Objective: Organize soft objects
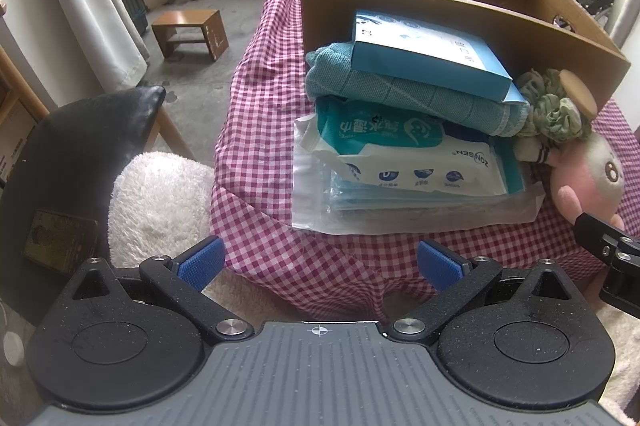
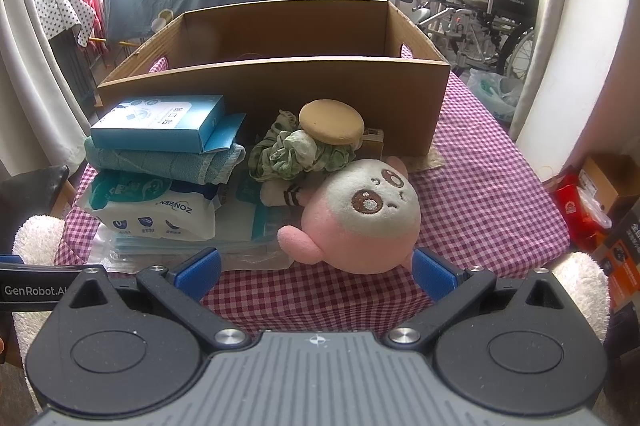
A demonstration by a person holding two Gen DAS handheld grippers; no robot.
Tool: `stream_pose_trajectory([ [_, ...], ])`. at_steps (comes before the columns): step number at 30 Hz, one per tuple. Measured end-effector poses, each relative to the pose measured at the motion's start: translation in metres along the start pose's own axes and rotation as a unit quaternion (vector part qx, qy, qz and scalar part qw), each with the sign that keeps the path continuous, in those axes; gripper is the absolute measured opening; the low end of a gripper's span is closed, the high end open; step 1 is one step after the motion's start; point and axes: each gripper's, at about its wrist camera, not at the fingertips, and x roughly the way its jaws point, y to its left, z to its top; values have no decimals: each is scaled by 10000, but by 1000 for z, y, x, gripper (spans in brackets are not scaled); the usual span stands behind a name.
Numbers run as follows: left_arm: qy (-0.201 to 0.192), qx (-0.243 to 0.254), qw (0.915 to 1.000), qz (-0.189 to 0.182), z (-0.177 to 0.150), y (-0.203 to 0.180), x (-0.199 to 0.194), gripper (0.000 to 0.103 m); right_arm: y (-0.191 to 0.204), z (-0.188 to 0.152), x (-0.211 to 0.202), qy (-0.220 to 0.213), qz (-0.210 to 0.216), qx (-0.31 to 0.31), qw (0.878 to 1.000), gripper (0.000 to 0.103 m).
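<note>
A pink and white plush toy (image 2: 360,214) lies on the checked tablecloth (image 2: 480,194), just beyond my open right gripper (image 2: 316,272); it also shows in the left wrist view (image 1: 588,178). Left of it is a stack: a blue box (image 1: 424,54) on a folded teal towel (image 1: 400,94) on a wet-wipes pack (image 1: 404,154) on a clear bag of masks (image 1: 400,210). A green scrunchie with a tan puff (image 2: 304,146) lies behind the plush. My left gripper (image 1: 320,262) is open and empty before the stack.
An open cardboard box (image 2: 280,82) stands behind the objects. A black chair (image 1: 80,154) with a white fluffy cushion (image 1: 160,202) is at the left. A wooden stool (image 1: 188,30) and shoes are on the floor. A wheelchair (image 2: 492,10) stands at the back right.
</note>
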Motion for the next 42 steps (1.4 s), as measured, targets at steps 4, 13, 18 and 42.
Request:
stream_pose_trajectory([
  [4,-4,-7,10000,5,0,1,1,103,1,0,0,-46,-47,-15,10000,103],
  [13,-411,29,9991,24,11,9,-5,103,-1,14,-6,-503,-44,-153,9986,103],
  [18,-935,-50,9949,-364,22,25,-13,103,-11,36,-18,-1132,640,-193,9913,103],
  [42,-1905,1441,9520,-1913,67,5,24,88,20,104,66,-126,2566,398,9656,65],
])
